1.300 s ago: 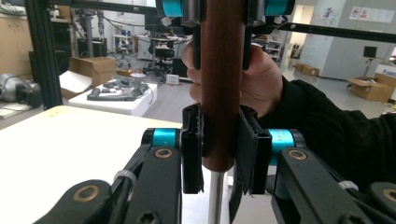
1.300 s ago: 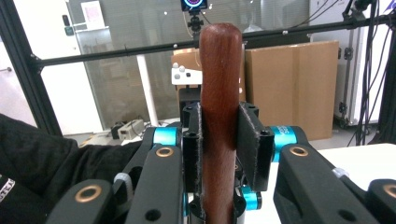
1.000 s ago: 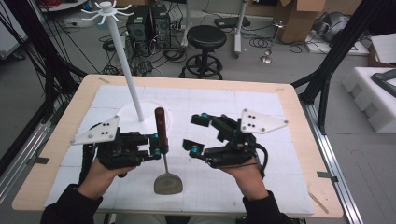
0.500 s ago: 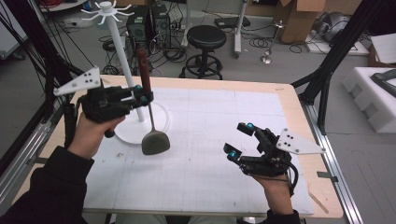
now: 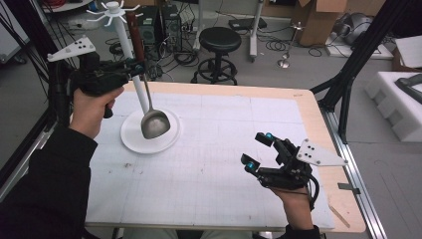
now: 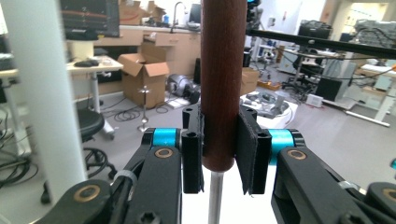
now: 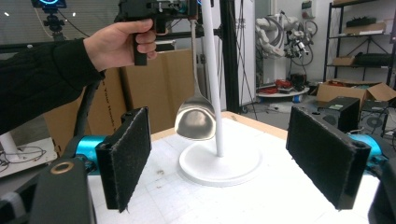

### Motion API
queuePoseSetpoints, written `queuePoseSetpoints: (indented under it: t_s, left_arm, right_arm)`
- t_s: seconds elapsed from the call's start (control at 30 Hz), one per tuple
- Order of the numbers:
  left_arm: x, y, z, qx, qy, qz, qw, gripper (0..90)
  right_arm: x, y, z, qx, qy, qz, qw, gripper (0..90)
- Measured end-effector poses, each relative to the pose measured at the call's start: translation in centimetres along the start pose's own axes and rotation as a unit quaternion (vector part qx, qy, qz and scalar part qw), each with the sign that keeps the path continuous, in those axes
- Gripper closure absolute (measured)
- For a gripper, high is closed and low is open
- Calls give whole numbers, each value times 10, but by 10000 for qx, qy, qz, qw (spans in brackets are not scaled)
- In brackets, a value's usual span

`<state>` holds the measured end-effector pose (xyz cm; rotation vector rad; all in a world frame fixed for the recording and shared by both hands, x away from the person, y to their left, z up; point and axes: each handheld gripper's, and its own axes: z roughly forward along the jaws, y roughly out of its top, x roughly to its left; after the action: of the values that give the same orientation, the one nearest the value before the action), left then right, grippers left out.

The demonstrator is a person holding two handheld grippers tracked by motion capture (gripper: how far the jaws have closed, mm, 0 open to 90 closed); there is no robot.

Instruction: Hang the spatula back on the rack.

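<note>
My left gripper (image 5: 135,64) is shut on the brown wooden handle (image 6: 223,70) of a metal ladle (image 5: 154,124). It holds the ladle upright in the air, bowl down, right beside the white pole (image 5: 125,45) of a hook stand. The bowl hangs over the stand's round white base (image 5: 130,142). My right gripper (image 5: 256,149) rests low at the table's near right. Its jaws have just been opening a little wider, and nothing is between its pads (image 7: 123,158). From there I see the ladle bowl (image 7: 195,119) in front of the pole (image 7: 212,70).
The stand's hooks (image 5: 112,10) spread out at the top of the pole, above the ladle handle. A white gridded mat (image 5: 224,129) covers the wooden table. A black stool (image 5: 219,40) and cables sit on the floor beyond the far edge.
The left gripper has carried the ladle up off the mat and back-left to the stand. The right gripper has drawn away from the ladle to the near right of the table.
</note>
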<state>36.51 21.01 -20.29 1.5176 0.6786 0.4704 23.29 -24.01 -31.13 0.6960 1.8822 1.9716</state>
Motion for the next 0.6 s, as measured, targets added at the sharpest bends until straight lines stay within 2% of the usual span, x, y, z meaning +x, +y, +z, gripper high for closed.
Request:
queuePoseSetpoints:
  t_s: [0.1, 0.37, 0.43, 0.5, 0.6]
  left_arm:
    - [2, 0, -1, -11, 78, -13, 10000, 734]
    - [13, -2, 1, 34, 278, -261, 9993, 734]
    - [14, -4, 2, 106, 278, -253, 9992, 734]
    - [13, -7, 1, 57, 266, -210, 9994, 733]
    - [15, -12, -5, -56, 230, -283, 9993, 715]
  right_arm:
    - [1, 1, 0, -3, 12, 6, 10000, 208]
    - [1, 2, 1, -7, 69, 14, 10000, 208]
    - [1, 1, 1, -4, 66, 27, 10000, 208]
    - [0, 0, 1, 4, 60, 20, 10000, 208]
    - [-1, -1, 0, 7, 27, 49, 10000, 208]
